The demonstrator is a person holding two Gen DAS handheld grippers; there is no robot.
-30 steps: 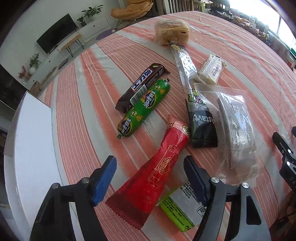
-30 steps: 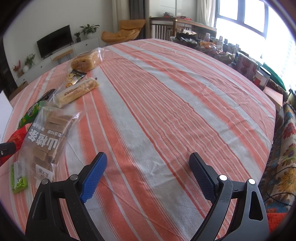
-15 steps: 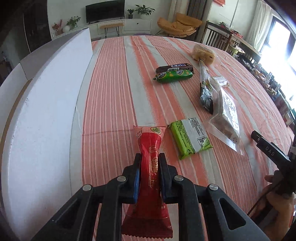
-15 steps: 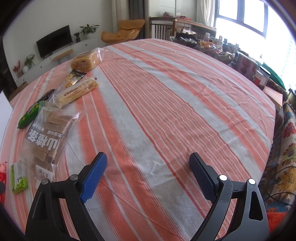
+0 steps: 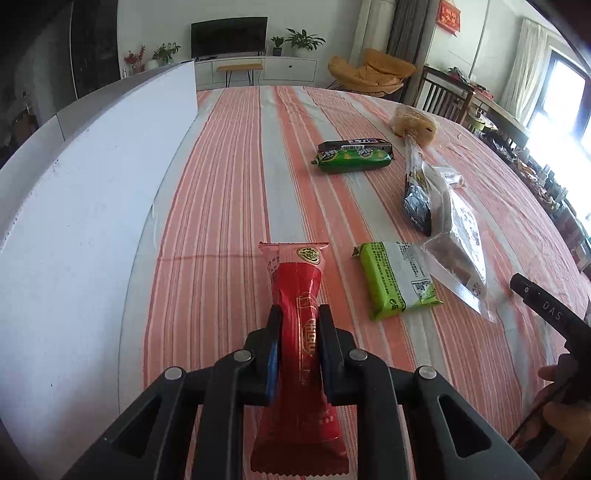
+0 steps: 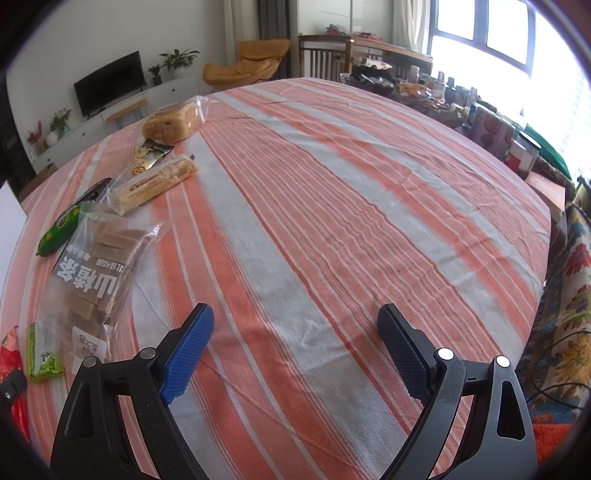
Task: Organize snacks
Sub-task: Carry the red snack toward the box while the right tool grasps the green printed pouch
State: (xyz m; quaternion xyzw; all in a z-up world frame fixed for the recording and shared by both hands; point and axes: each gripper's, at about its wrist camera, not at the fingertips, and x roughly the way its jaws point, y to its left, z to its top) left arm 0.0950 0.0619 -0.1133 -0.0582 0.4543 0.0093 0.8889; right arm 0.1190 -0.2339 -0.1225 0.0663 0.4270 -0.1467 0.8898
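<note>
Red snack packet (image 5: 301, 325) sat pinched in the left gripper (image 5: 298, 343), its fingers having just eased slightly. Right gripper (image 6: 295, 347) hung spread, empty. Five-odd snacks, including the green sausage (image 5: 351, 160) at one o'clock, remained unsorted on the bench (image 5: 236, 192).

A dark television (image 5: 229, 36) hangs on the far white wall above a low cabinet (image 5: 258, 70). Daylight floods through the right window (image 6: 487, 48), near an orange armchair (image 6: 251, 64).

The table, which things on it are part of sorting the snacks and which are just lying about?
Part of the job: red pack clamped in the left hand-held gripper, lime pack, green sausage, chocolate bar, clear bag, bread.

Lying about: white board, cans, TV.
</note>
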